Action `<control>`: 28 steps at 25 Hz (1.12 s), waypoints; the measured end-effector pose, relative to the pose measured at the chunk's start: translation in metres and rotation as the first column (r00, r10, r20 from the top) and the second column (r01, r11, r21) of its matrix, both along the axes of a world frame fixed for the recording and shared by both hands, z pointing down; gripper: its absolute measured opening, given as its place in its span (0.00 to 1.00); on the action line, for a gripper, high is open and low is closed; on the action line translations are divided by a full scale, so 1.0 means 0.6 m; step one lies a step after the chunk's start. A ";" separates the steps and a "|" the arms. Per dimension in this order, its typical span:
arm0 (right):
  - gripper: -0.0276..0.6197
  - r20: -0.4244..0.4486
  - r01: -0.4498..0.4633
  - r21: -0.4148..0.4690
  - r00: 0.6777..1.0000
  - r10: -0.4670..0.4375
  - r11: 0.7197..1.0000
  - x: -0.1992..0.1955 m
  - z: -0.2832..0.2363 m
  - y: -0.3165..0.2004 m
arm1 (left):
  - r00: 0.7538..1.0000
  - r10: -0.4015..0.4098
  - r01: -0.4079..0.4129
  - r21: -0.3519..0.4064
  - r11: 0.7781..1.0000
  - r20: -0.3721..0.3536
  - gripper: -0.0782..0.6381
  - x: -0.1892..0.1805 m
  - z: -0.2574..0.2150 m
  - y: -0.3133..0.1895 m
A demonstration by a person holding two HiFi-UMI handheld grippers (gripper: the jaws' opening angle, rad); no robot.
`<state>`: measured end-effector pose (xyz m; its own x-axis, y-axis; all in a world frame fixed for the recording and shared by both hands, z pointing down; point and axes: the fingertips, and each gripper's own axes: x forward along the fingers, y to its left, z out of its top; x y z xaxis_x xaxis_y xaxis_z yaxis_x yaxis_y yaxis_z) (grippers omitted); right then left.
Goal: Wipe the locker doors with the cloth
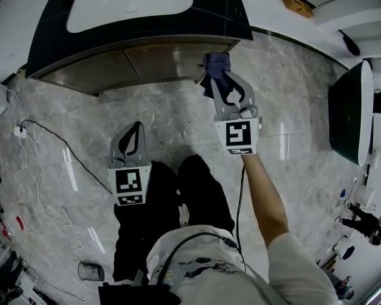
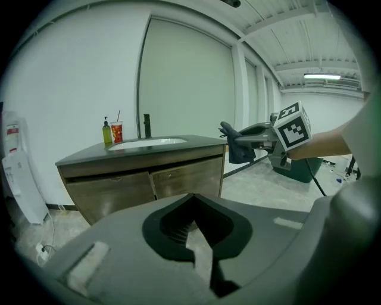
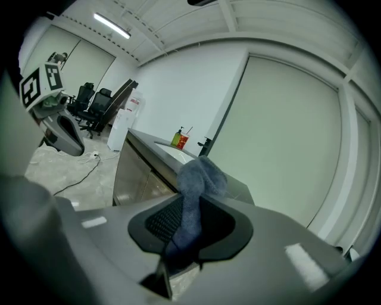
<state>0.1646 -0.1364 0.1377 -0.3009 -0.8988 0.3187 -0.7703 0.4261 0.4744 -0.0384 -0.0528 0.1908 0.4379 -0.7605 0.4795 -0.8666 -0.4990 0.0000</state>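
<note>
The cloth (image 1: 215, 62) pinched in the right hand-held gripper (image 1: 225, 86) could be tugged loose on the locker doors (image 1: 137, 62) at the top of the frame; the left hand-held gripper (image 1: 137, 128) is shut and empty.

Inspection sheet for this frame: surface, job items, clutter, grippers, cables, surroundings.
Surface: grey tiled floor; dark counter with white sink.
Job's things: blue cloth in the right gripper; two doors under the counter, shut.
Clutter: bottle and red cup on the counter; small dark container on the floor.
Grippers: right jaws shut on the cloth, near the counter's corner; left gripper jaws together, empty, apart from the doors.
Cables: black cable and white cable loose on the floor.
Surroundings: white wall, water dispenser, office chairs.
</note>
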 end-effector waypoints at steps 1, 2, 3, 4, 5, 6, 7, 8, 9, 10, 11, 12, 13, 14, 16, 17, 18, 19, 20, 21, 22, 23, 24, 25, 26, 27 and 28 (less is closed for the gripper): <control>0.18 -0.005 0.010 0.020 1.000 -0.010 1.000 0.004 0.020 -0.007 | 1.000 -0.009 0.009 0.007 1.000 -0.002 0.11 0.001 0.031 -0.004; 0.18 -0.011 0.017 0.040 1.000 -0.016 0.999 0.007 0.041 -0.013 | 1.000 -0.015 0.015 0.013 1.000 0.000 0.11 0.001 0.063 -0.006; 0.18 -0.022 0.021 0.059 1.000 -0.020 0.998 0.010 0.062 -0.018 | 1.000 -0.019 0.018 0.021 1.000 0.005 0.11 0.000 0.093 -0.010; 0.18 -0.041 0.025 0.078 0.999 -0.022 0.997 0.013 0.082 -0.023 | 1.000 -0.021 0.021 0.036 0.999 0.013 0.11 0.000 0.121 -0.015; 0.18 -0.070 0.034 0.099 0.997 -0.027 0.995 0.016 0.102 -0.029 | 0.999 -0.024 0.022 0.058 0.998 0.022 0.11 0.000 0.145 -0.023; 0.18 -0.102 0.048 0.122 0.994 -0.036 0.991 0.017 0.120 -0.037 | 0.999 -0.026 0.023 0.085 0.996 0.030 0.11 0.002 0.166 -0.033; 0.18 -0.131 0.067 0.146 0.990 -0.048 0.987 0.019 0.137 -0.046 | 0.999 -0.025 0.021 0.110 0.994 0.037 0.11 0.006 0.187 -0.043; 0.18 -0.154 0.086 0.168 0.986 -0.060 0.982 0.019 0.153 -0.054 | 0.999 -0.024 0.019 0.130 0.991 0.041 0.11 0.011 0.208 -0.051; 0.18 -0.169 0.100 0.187 0.983 -0.069 0.977 0.020 0.168 -0.060 | 0.999 -0.024 0.018 0.144 0.989 0.045 0.11 0.015 0.229 -0.058; 0.18 -0.175 0.111 0.204 0.982 -0.075 0.973 0.021 0.184 -0.066 | 0.998 -0.026 0.018 0.156 0.988 0.050 0.11 0.017 0.250 -0.063; 0.18 -0.174 0.117 0.220 0.982 -0.079 0.968 0.023 0.199 -0.072 | 0.998 -0.030 0.020 0.168 0.986 0.056 0.11 0.018 0.269 -0.069; 0.18 -0.168 0.119 0.236 0.982 -0.080 0.964 0.027 0.214 -0.078 | 0.998 -0.035 0.024 0.179 0.984 0.060 0.11 0.019 0.287 -0.075; 0.19 -0.162 0.117 0.252 0.984 -0.078 0.961 0.033 0.228 -0.088 | 0.997 -0.042 0.029 0.189 0.981 0.063 0.11 0.019 0.306 -0.085; 0.19 -0.163 0.117 0.274 0.984 -0.073 0.955 0.039 0.239 -0.100 | 0.997 -0.049 0.034 0.201 0.979 0.065 0.11 0.019 0.325 -0.098; 0.19 -0.200 0.134 0.334 0.977 -0.069 0.933 0.049 0.253 -0.126 | 0.996 -0.058 0.040 0.229 0.973 0.073 0.11 0.019 0.366 -0.120; 0.19 -0.217 0.144 0.362 0.974 -0.066 0.921 0.053 0.259 -0.135 | 0.995 -0.061 0.041 0.243 0.969 0.076 0.11 0.018 0.387 -0.126; 0.19 -0.227 0.147 0.386 0.972 -0.060 0.911 0.057 0.266 -0.142 | 0.995 -0.064 0.042 0.256 0.966 0.078 0.11 0.018 0.408 -0.130; 0.19 -0.234 0.146 0.408 0.971 -0.052 0.901 0.062 0.271 -0.149 | 0.995 -0.068 0.045 0.269 0.962 0.076 0.11 0.017 0.426 -0.133; 0.19 -0.245 0.146 0.427 0.969 -0.040 0.892 0.067 0.275 -0.156 | 0.995 -0.074 0.052 0.280 0.958 0.067 0.11 0.015 0.442 -0.136; 0.19 -0.262 0.146 0.443 0.965 -0.028 0.885 0.072 0.279 -0.162 | 0.995 -0.081 0.064 0.288 0.955 0.050 0.11 0.014 0.453 -0.136; 0.19 -0.280 0.148 0.453 0.960 -0.018 0.879 0.076 0.282 -0.167 | 0.995 -0.091 0.078 0.291 0.953 0.029 0.11 0.012 0.461 -0.133; 0.19 -0.291 0.151 0.461 0.957 -0.012 0.875 0.078 0.283 -0.171 | 0.995 -0.100 0.092 0.290 0.953 0.015 0.11 0.008 0.469 -0.127; 0.19 -0.293 0.152 0.470 0.956 -0.009 0.869 0.080 0.281 -0.176 | 0.994 -0.109 0.102 0.285 0.953 0.011 0.11 0.002 0.476 -0.121; 0.19 -0.289 0.151 0.481 0.957 -0.006 0.864 0.083 0.276 -0.182 | 0.993 -0.118 0.109 0.280 0.954 0.014 0.11 -0.004 0.482 -0.116; 0.19 -0.282 0.146 0.491 0.959 -0.002 0.859 0.088 0.268 -0.189 | 0.992 -0.126 0.115 0.275 0.954 0.023 0.11 -0.011 0.487 -0.114; 0.19 -0.276 0.141 0.500 0.961 0.003 0.855 0.093 0.259 -0.196 | 0.990 -0.135 0.120 0.274 0.954 0.035 0.11 -0.018 0.490 -0.112; 0.19 -0.274 0.140 0.506 0.962 0.005 0.851 0.096 0.252 -0.202 | 0.988 -0.143 0.124 0.278 0.953 0.051 0.11 -0.026 0.493 -0.113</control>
